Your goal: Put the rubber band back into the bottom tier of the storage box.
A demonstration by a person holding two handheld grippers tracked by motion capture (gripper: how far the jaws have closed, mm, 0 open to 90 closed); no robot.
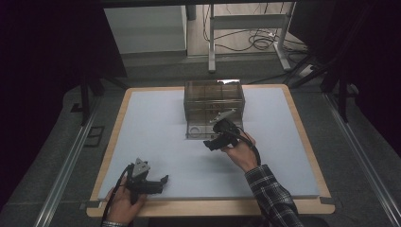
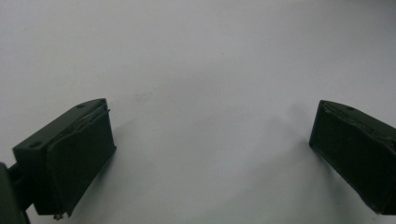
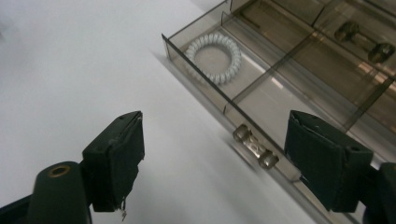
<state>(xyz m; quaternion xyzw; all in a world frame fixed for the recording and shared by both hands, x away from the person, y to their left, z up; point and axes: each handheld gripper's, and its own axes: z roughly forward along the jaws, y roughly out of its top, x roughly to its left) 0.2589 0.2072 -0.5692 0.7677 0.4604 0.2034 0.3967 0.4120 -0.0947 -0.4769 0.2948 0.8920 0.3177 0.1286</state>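
Item: smoky brown transparent plastic drawer cabinet (image 1: 213, 97), standing at the far middle of the pale grey table mat (image 1: 156, 127). Its bottom drawer (image 3: 261, 91) is pulled out toward the near side, with a clear bar handle on two metal studs (image 3: 255, 146) on its front wall. Thin partitions divide the drawer into compartments. A white coiled spiral hair tie (image 3: 214, 58) lies flat in the left front compartment; a small dark object (image 3: 365, 41), too blurred to identify, lies in a compartment farther back.

Right gripper (image 3: 215, 154): held just in front of the drawer's front wall, jaws standing wide apart and gripping nothing. The handle lies between them, nearer the right jaw, not touched by either pad.

Left gripper (image 2: 210, 149): resting at the near left of the mat, well apart from the cabinet, jaws wide apart over bare mat, holding nothing.

Mat sits on a light wooden tabletop (image 1: 309, 142).
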